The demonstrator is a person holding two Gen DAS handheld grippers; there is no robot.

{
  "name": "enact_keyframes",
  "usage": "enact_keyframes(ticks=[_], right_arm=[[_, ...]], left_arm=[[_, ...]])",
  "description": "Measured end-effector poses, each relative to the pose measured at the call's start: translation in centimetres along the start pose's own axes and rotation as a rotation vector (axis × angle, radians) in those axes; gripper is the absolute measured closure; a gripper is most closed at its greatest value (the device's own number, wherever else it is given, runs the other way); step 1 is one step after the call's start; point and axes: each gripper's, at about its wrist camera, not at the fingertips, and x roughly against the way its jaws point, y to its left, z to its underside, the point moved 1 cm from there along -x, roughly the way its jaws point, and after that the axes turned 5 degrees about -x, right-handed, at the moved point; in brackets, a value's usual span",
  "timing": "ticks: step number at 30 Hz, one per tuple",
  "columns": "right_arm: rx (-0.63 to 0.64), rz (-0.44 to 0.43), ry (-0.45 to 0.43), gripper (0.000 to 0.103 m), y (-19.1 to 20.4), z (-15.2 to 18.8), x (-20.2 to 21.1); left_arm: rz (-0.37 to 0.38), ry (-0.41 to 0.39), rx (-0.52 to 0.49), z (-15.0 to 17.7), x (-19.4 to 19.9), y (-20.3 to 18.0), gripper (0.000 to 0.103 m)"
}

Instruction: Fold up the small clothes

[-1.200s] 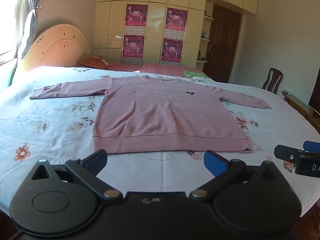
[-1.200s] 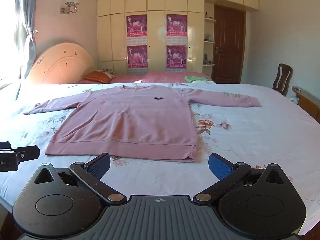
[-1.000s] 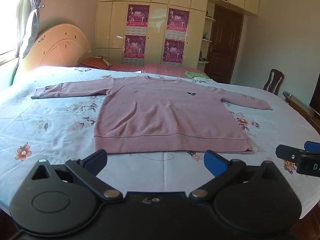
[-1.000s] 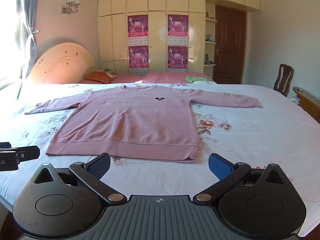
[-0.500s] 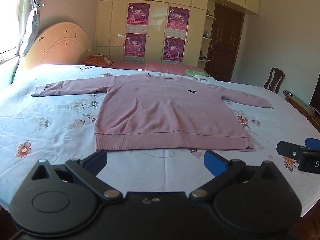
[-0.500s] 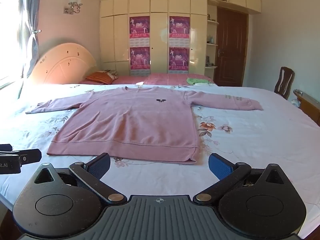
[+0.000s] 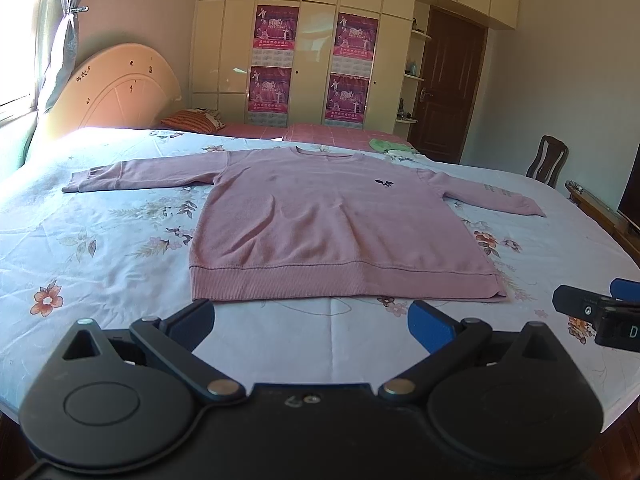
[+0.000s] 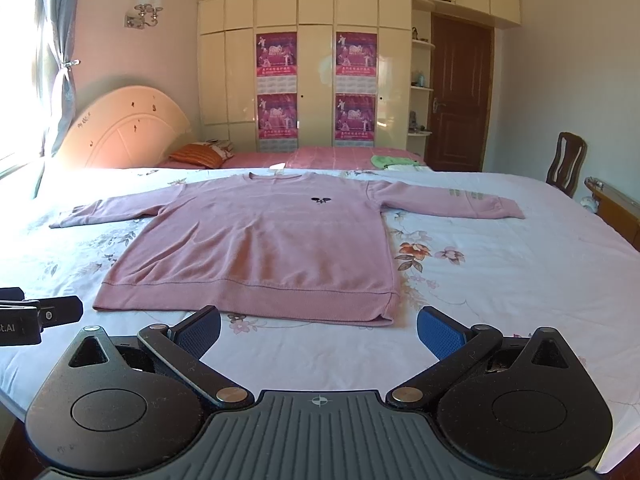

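Both the left gripper (image 7: 310, 322) and the right gripper (image 8: 319, 330) are easing closer to the pink sweatshirt (image 7: 320, 228), which is lying flat mid-frame on the floral bedsheet (image 7: 100, 264), jaws gaping wide and empty, so folding is only beginning.

Place: a bedroom in a home.
Bed: a wide bed (image 8: 520, 280) under a pale floral sheet fills the lower half of both views.
Headboard: a cream arched headboard (image 8: 128, 132) stands at mid-left, an orange striped pillow (image 8: 200, 155) just beside it.
Wardrobe: cream built-in wardrobe doors (image 8: 312, 60) span the back wall, carrying four magenta calendar posters (image 8: 276, 54).
Door: a dark wooden door (image 8: 460, 96) at right of centre.
Chair: a wooden chair (image 8: 566, 160) at the right edge.
Window: a tied-back curtain (image 8: 60, 60) and a wall lamp (image 8: 144, 8) at upper left.
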Motion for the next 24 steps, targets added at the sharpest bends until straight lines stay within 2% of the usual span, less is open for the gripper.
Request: enact_keyframes(ticks=[24], right_arm=[[0.008, -0.014, -0.003, 0.000, 0.69, 0.38, -0.03]], left_arm=[[-0.006, 0.001, 0.010, 0.24, 0.40, 0.48, 0.000]])
